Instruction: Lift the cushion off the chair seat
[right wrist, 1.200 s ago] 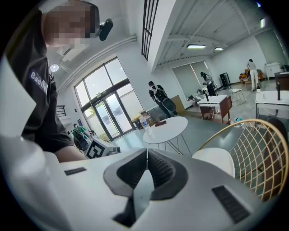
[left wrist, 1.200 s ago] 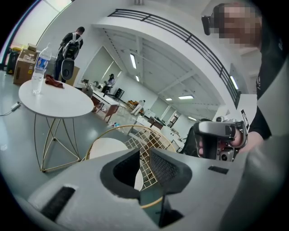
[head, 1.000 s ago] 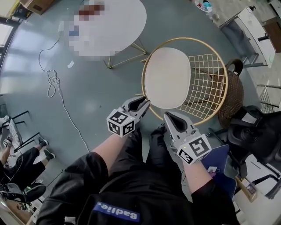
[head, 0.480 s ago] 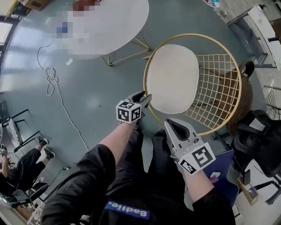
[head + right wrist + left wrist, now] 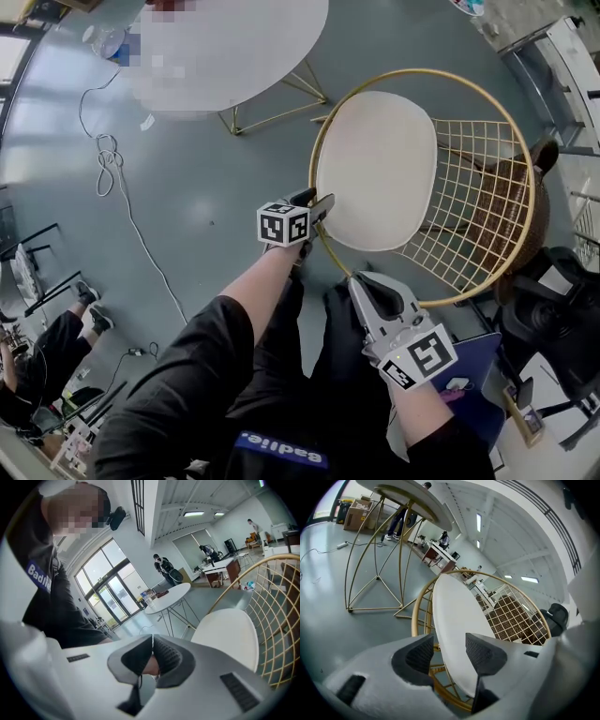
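Observation:
The white oval cushion (image 5: 375,169) lies on the seat of a gold wire chair (image 5: 441,302). My left gripper (image 5: 317,202) is at the cushion's near left edge. In the left gripper view its jaws (image 5: 449,641) stand open and have just been opening, one pad over the cushion (image 5: 457,620) and the other outside the gold rim (image 5: 417,616); the pads do not press on it. My right gripper (image 5: 363,281) hangs near the chair's front rim, short of the cushion. Its jaws (image 5: 152,641) are shut with nothing held, and the cushion (image 5: 229,634) lies ahead to its right.
A round white table (image 5: 234,47) on gold legs (image 5: 377,573) stands left of the chair. The chair's wire backrest (image 5: 478,187) rises on the far right side, with a brown wicker basket (image 5: 542,187) behind it. A cable (image 5: 108,159) lies on the grey floor. People stand in the background.
My left gripper has gone forward and down to the cushion's near left edge, and its jaws have opened. The right gripper has sunk a little near the front rim.

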